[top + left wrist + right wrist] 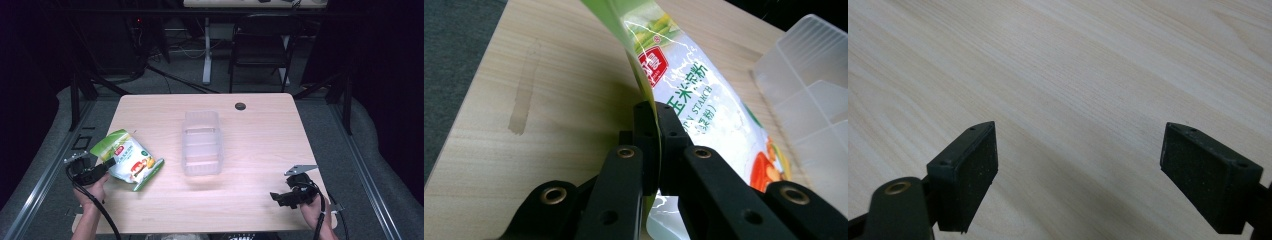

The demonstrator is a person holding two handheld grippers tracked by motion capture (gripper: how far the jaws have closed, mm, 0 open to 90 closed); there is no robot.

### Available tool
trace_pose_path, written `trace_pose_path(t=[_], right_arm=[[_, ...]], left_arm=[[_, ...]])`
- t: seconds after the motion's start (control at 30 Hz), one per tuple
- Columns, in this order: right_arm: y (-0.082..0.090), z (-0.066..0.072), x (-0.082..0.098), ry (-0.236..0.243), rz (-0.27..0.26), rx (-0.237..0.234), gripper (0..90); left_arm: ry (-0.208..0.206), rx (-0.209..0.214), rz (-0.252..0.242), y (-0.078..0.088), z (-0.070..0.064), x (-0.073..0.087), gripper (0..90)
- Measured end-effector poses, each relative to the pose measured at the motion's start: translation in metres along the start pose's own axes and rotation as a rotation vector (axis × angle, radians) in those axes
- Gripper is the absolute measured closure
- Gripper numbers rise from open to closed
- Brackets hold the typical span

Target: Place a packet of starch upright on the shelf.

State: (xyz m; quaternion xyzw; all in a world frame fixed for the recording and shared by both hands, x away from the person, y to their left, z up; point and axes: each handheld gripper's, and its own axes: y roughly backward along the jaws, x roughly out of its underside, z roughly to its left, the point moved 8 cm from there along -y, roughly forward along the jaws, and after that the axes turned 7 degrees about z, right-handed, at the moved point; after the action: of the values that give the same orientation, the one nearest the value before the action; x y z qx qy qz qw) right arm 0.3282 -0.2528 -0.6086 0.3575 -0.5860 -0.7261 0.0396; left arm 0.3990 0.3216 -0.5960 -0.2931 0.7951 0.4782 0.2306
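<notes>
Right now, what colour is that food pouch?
Green and white pouch with a red logo, clearest in the left gripper view.

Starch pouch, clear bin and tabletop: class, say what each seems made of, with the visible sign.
Starch pouch: likely glossy plastic film; it shows glare and crinkles where the left gripper pinches it.
Clear bin: probably frosted translucent plastic; the table shows through.
Tabletop: pale wood or wood-look laminate, matte, with grain lines.

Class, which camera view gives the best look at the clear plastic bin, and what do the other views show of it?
The high view: the whole clear plastic bin stands mid-table with its inner dividers visible, right of the starch bag. The left gripper view catches just one corner of it beyond the bag. The right gripper view looks at bare table.
</notes>
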Motion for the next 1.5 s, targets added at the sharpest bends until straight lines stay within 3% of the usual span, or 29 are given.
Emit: trace_pose_path(t=[0.6,0.87,1.0,1.1,1.2,1.5], right_arm=[[0.001,0.000,0.000,0.007,0.007,0.003,15.0],[0.000,-0.001,0.000,-0.009,0.001,0.000,15.0],[0.000,-0.003,0.000,-0.016,-0.002,0.003,14.9],[-0.002,-0.003,0.000,-0.021,0.008,-0.003,15.0],[-0.002,-0.001,0.002,-0.010,0.015,0.002,14.9],[-0.004,-0.002,0.002,-0.015,0.016,-0.012,15.1]], left_arm=[[-0.068,0.060,-0.044,0.018,-0.025,-0.004,89.4],[-0.142,0.078,-0.068,0.024,-0.040,-0.006,89.6],[-0.195,0.124,-0.074,0.027,-0.050,-0.006,89.6],[-0.201,0.131,-0.075,0.028,-0.052,-0.006,89.6],[-0.247,0.128,-0.073,0.030,-0.058,-0.007,89.7],[-0.301,0.145,-0.084,0.032,-0.070,-0.010,89.9]])
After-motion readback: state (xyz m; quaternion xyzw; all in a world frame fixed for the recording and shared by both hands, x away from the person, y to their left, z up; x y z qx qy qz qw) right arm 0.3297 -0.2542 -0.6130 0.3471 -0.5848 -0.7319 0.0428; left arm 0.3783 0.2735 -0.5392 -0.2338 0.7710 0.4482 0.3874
